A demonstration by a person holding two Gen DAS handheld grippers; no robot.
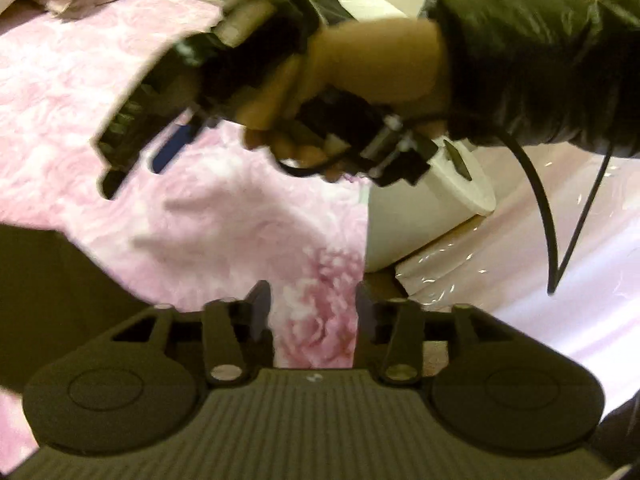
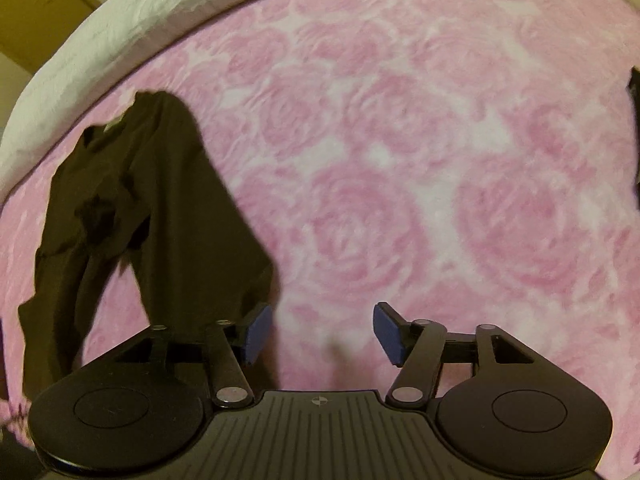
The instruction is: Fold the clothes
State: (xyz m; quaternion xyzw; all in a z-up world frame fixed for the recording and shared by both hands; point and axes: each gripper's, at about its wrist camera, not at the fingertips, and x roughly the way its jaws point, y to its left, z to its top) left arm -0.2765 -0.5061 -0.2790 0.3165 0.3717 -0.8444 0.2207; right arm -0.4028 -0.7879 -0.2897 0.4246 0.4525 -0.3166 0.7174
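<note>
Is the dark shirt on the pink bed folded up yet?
Not neatly folded. The dark long-sleeved shirt lies loosely on the pink rose blanket, one sleeve trailing out and the body rumpled. Neither gripper holds it.

A dark brown long-sleeved top (image 2: 132, 216) lies spread and rumpled on a pink rose-patterned blanket (image 2: 400, 160), its sleeves trailing, to the left of the right gripper (image 2: 320, 334), its hem just beside the left finger.

The right gripper (image 2: 320, 334) hangs open and empty over the pink rose blanket (image 2: 400, 140), beside a dark long-sleeved top (image 2: 160, 208).
</note>
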